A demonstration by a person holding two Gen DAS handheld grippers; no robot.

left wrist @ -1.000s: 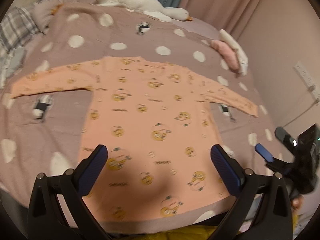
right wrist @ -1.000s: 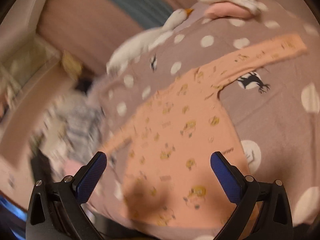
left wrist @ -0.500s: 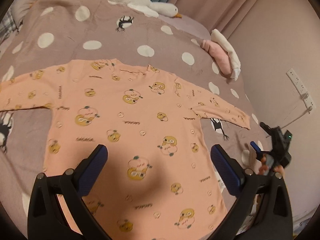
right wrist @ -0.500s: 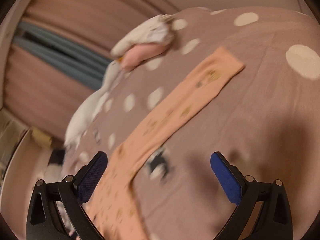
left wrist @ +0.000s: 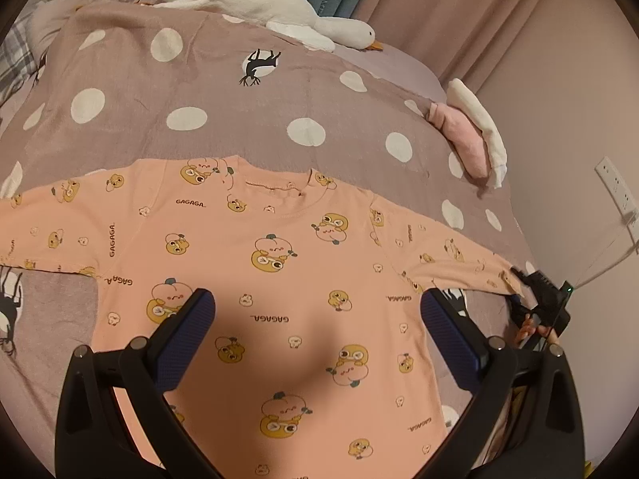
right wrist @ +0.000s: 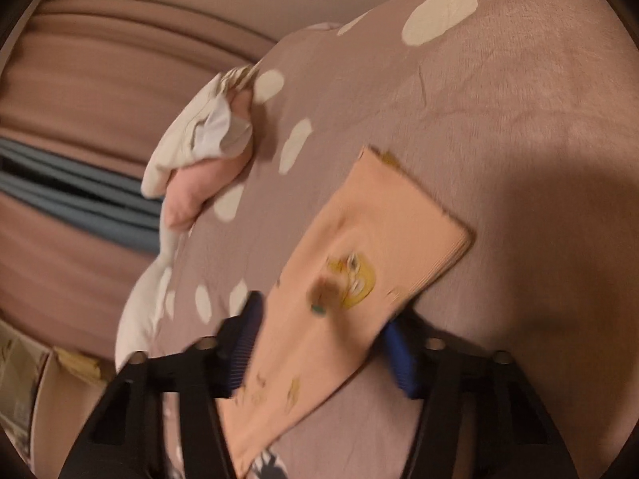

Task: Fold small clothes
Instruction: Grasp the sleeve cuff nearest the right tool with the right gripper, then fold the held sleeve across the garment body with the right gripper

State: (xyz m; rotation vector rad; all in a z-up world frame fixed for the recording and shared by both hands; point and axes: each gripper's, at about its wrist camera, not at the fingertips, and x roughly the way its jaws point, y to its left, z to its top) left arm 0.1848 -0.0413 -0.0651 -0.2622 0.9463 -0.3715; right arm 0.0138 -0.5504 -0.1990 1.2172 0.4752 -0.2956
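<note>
A peach long-sleeved shirt (left wrist: 279, 247) with cartoon prints lies flat, front up, on the dotted bed cover (left wrist: 199, 80), both sleeves spread sideways. My left gripper (left wrist: 315, 303) hovers open over the shirt's lower body, with nothing between its pads. In the left wrist view the right gripper (left wrist: 539, 303) sits at the cuff of the shirt's right-hand sleeve. From the right wrist, the sleeve end (right wrist: 379, 231) lies flat between the blue pads of my right gripper (right wrist: 323, 339). Its jaws are closing around the sleeve, which is not pinched or bunched.
A white goose plush (left wrist: 259, 4) lies along the bed's far edge. A stack of folded pink and white clothes (left wrist: 471, 135) rests at the right side, close beyond the sleeve (right wrist: 199, 151). A wall socket (left wrist: 615, 183) and a wall lie right of the bed; curtains hang behind.
The right gripper swung down to the sleeve cuff and its jaws narrowed around it. The left gripper moved in over the shirt's body and stayed open.
</note>
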